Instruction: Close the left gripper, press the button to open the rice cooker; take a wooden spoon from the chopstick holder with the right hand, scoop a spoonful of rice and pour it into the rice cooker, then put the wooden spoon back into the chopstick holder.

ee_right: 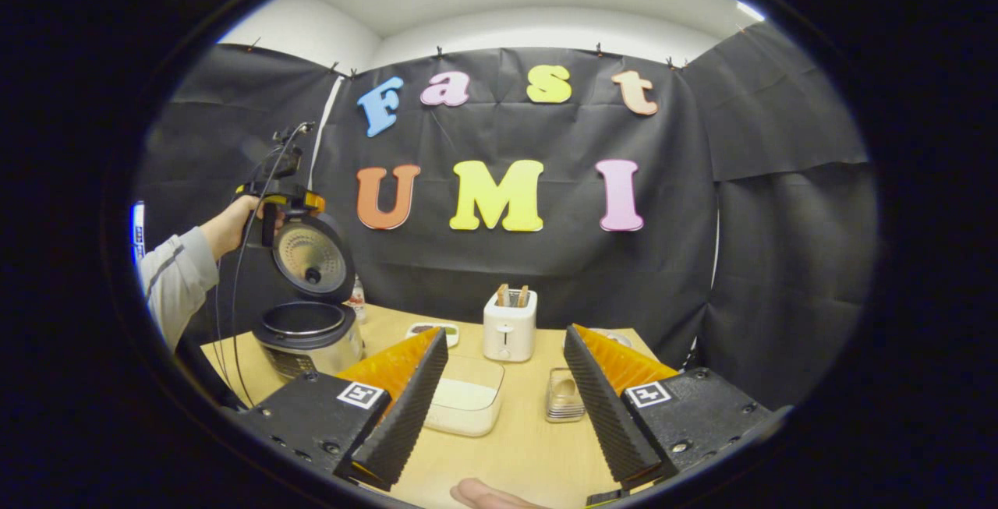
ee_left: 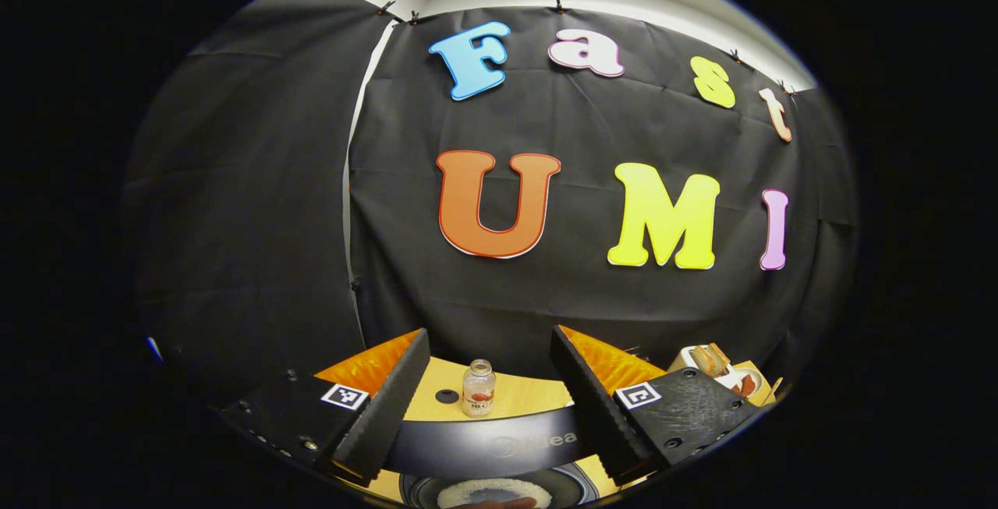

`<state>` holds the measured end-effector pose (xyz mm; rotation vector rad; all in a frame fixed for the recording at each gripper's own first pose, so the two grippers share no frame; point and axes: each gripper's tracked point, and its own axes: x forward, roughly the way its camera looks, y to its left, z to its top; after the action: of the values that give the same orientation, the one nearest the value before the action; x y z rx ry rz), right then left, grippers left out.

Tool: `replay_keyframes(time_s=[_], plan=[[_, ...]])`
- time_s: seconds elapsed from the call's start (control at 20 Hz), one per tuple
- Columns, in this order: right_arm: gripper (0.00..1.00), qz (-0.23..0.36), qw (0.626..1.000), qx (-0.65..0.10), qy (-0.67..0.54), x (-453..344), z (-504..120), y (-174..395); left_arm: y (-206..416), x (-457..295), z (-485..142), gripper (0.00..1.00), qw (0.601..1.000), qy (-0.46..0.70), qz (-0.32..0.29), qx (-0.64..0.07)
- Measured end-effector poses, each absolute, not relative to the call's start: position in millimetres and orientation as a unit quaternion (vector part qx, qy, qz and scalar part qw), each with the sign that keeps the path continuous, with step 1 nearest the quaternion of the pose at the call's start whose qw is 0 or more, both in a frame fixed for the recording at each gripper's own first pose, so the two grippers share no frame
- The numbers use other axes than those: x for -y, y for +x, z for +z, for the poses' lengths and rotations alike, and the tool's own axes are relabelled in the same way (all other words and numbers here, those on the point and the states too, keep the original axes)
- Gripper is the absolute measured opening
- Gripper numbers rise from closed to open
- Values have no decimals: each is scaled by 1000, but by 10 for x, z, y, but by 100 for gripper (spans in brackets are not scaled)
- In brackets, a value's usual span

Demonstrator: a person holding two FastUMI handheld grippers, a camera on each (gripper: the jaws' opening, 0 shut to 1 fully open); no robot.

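Rice cooker (ee_right: 308, 337): stands at the left end of the tabletop (ee_right: 514, 454) in the right gripper view, body upright, open.
Cooker lid (ee_right: 312, 258): swung up on its hinge and standing near vertical above the pot, its metal inner face turned toward the toaster side; in the left gripper view its dark rim (ee_left: 491, 440) runs crosswise between the fingers, with the pot's mouth below it.
Left gripper (ee_right: 282, 201): held by a hand (ee_right: 234, 224) above the raised lid in the right gripper view, a grey sleeve (ee_right: 175, 279) behind it; in its own view the fingers (ee_left: 386, 408) stand spread apart, nothing between them.
Right gripper (ee_right: 499, 400): well to the right of the rice cooker and nearer the camera, over the tabletop; fingers spread wide, holding nothing.
Toaster (ee_right: 509, 326): white, upright, right of the rice cooker near the back wall, two slices standing in its slots.
White box (ee_right: 465, 404): lies flat on the tabletop in front of the toaster, right of the cooker.
Clear container (ee_right: 565, 396): just right of the white box, a pale spoon-like thing lying in it, its long axis running away from the camera; too small to be sure what it is.
Small bottle (ee_left: 479, 389): upright behind the cooker lid in the left gripper view.
Chopstick holder: cannot tell which thing it is.
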<state>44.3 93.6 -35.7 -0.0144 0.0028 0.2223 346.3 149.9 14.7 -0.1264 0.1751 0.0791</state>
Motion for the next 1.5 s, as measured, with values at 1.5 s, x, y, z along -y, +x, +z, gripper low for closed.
replay_keyframes(time_s=[1.5], plan=[[93, 130, 991, 9, 29, -838, -610, -447, 1784, -869, -1494, 100, 969, -37, 44, -239]])
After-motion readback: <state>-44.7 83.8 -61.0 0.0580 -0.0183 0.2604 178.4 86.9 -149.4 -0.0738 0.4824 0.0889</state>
